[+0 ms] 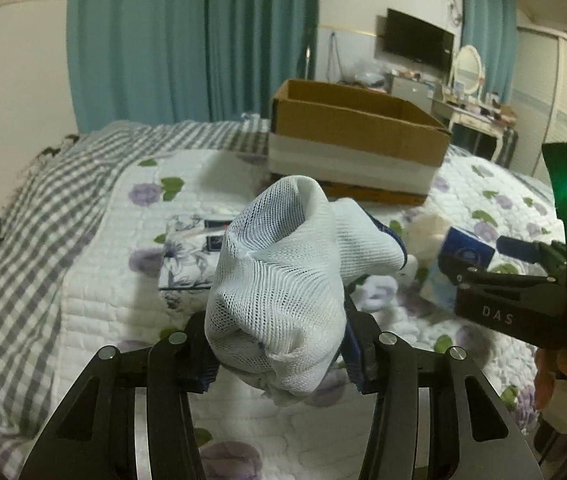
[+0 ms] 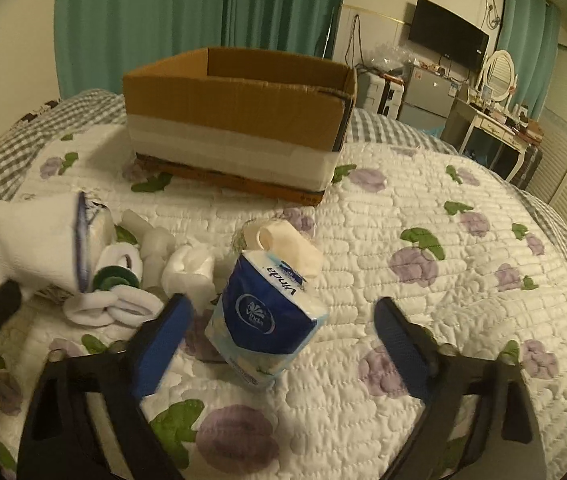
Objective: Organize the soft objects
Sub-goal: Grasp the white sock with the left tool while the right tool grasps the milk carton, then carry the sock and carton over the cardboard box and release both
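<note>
My left gripper (image 1: 279,356) is shut on a white mesh sock (image 1: 283,272) and holds it above the bed; the sock also shows at the left of the right wrist view (image 2: 23,236). My right gripper (image 2: 283,332) is open, its blue pads on either side of a blue Vinda tissue pack (image 2: 263,316) that stands on the quilt. An open cardboard box (image 2: 239,120) sits further back on the bed, also seen in the left wrist view (image 1: 359,140). My right gripper appears at the right of the left wrist view (image 1: 523,280).
White rolled socks (image 2: 111,304), a cream roll (image 2: 287,248), crumpled white cloth (image 2: 187,268) and a green ring (image 2: 115,276) lie on the floral quilt (image 2: 423,320). A folded floral cloth (image 1: 187,256) lies left. A dresser (image 2: 495,128) stands beyond the bed.
</note>
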The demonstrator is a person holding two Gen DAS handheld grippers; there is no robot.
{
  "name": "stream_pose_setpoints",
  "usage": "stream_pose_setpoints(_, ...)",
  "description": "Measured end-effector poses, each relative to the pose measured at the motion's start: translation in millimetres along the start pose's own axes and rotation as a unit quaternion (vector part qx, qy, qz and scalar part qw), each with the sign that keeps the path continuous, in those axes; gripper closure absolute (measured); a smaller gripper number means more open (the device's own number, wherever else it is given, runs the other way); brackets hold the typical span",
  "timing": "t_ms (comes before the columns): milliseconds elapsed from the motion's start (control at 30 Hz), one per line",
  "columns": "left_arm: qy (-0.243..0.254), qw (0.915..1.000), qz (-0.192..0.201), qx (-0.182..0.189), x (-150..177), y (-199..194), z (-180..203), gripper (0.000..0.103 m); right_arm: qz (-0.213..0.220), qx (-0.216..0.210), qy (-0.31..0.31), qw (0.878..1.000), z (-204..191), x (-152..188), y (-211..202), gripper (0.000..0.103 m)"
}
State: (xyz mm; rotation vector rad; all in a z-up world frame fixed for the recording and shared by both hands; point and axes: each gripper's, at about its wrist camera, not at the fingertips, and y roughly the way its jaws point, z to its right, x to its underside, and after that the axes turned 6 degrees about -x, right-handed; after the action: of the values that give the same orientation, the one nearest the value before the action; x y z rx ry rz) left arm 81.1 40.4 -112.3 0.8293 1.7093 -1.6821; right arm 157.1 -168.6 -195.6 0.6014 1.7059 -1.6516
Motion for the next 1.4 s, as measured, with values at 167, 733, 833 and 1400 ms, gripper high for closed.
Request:
stream_pose_setpoints(167, -0.006, 0.9999, -0.009, 0.002, 2, 4, -6, 0.055, -0.009, -0.017, 0.006, 1.000, 4, 0, 6, 0.058)
stream_pose_setpoints(733, 0.037, 0.9980, 0.051, -0.012, -45, -54, 11, 0.055, 0.111, -0.043, -0.042, 0.992, -14, -32, -109, 0.073)
stream_pose_setpoints(833, 0.043, 0.9962, 0.074, -0.019, -64, -65, 12, 0.055, 0.135, -0.051, -0.048, 0.988, -10, -52, -133, 0.073)
stream_pose_setpoints(1400, 0.056, 0.9926, 0.107, -0.009, -186, 9, 58, 0.055, 0.160, -0.093, -0.057, 0.981, 34, -210, -93, 0.073)
